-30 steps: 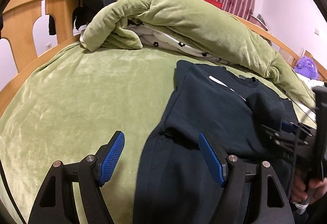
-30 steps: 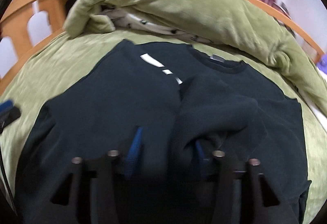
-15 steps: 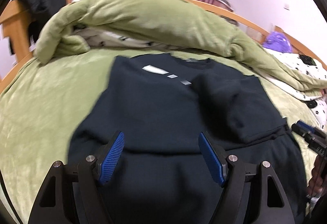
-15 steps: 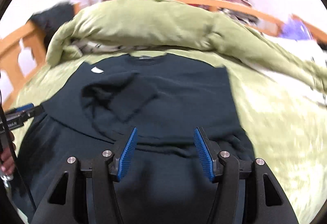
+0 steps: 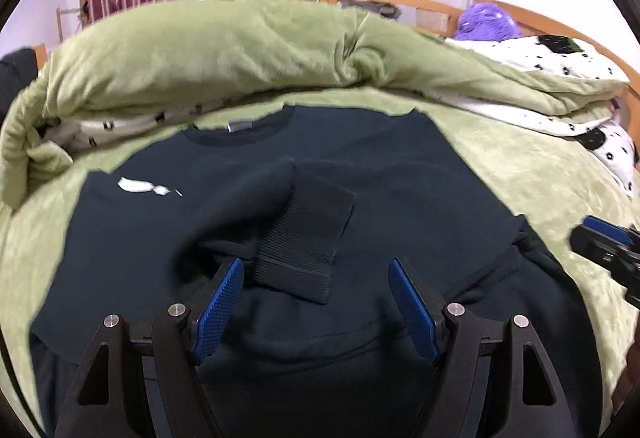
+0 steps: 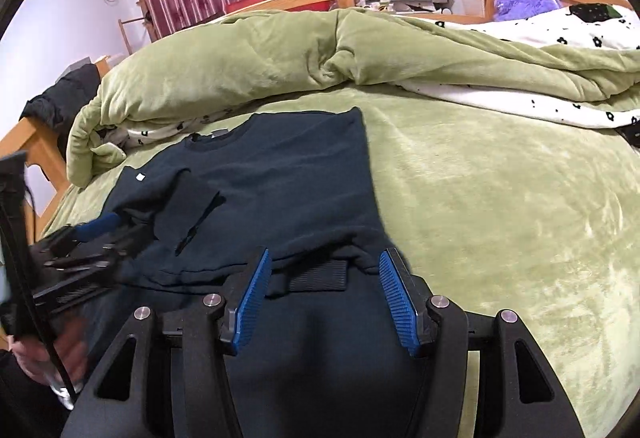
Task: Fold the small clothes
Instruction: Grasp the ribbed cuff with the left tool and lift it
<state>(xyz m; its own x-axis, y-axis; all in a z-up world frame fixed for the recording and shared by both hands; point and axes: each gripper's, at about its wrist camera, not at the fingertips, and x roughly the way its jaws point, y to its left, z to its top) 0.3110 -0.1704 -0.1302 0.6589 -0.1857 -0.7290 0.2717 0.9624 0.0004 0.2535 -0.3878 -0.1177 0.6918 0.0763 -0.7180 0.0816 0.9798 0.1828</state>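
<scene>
With both sleeves of the dark sweater (image 5: 400, 190) already folded in, my left gripper (image 5: 316, 302) and right gripper (image 6: 322, 298) hover wide open and empty, lengthwise fold undone.

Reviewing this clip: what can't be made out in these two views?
- Sweater hem: hidden by both grippers' bodies at the bottom edge of both views.
- Left gripper: blurred in the right view.
- Right gripper: cut by the left view's right edge.
- Collar tag: too small to read.
- Jacket: cut off at the edge.

Dark navy sweater (image 5: 400, 198), flat, sleeves folded in
</scene>
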